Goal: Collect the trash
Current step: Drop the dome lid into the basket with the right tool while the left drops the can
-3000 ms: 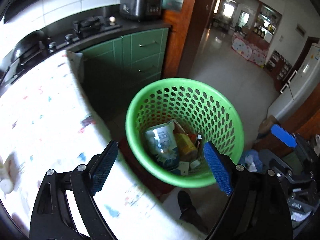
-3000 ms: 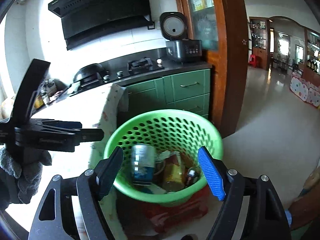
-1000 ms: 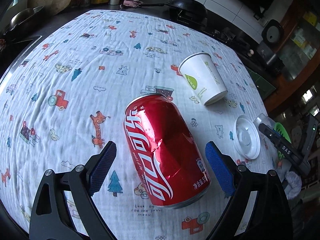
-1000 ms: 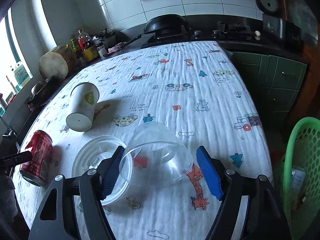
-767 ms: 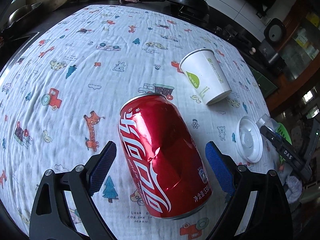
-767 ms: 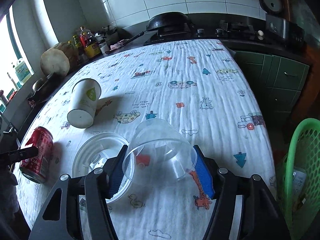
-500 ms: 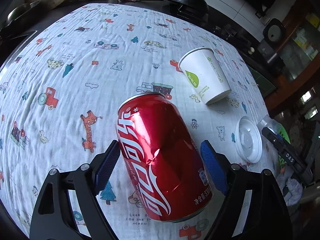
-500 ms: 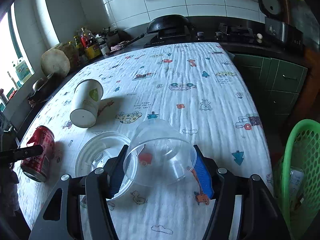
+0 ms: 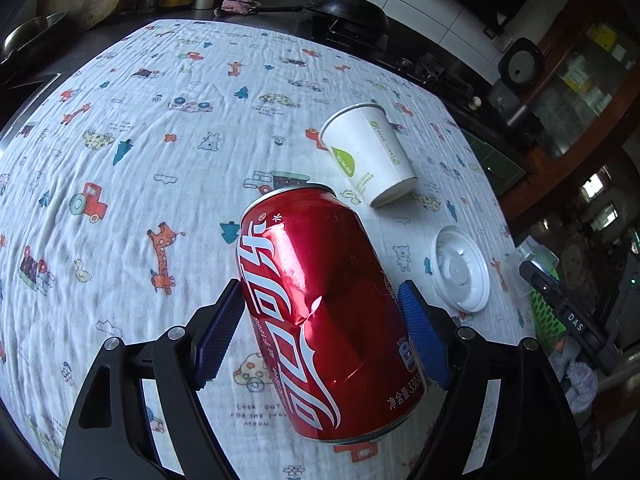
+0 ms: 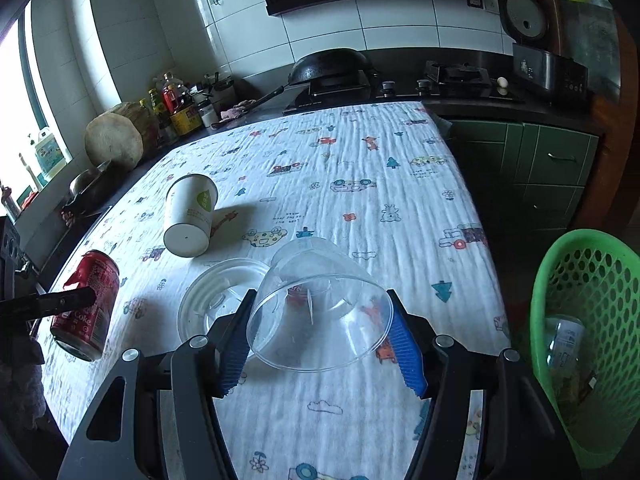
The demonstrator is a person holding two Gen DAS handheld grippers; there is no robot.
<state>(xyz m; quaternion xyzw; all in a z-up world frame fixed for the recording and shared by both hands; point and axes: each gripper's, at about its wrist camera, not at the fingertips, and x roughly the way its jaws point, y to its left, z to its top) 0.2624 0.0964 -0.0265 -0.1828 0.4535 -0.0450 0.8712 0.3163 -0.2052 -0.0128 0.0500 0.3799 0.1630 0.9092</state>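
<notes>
Dented red soda can (image 9: 320,316), lower centre of left wrist view, pinched across its middle by left gripper (image 9: 320,334); likely empty, light, thin-walled, prone to crumple further. Clear plastic dome cup (image 10: 320,312), lower centre of right view, clamped at its wide rim by right gripper (image 10: 320,344); flimsy, slippery. Green basket (image 10: 592,320) at right edge. Counter (image 10: 360,184) under printed cloth.

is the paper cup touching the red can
Apart. The left wrist view shows printed cloth between the paper cup and the red can.
</notes>
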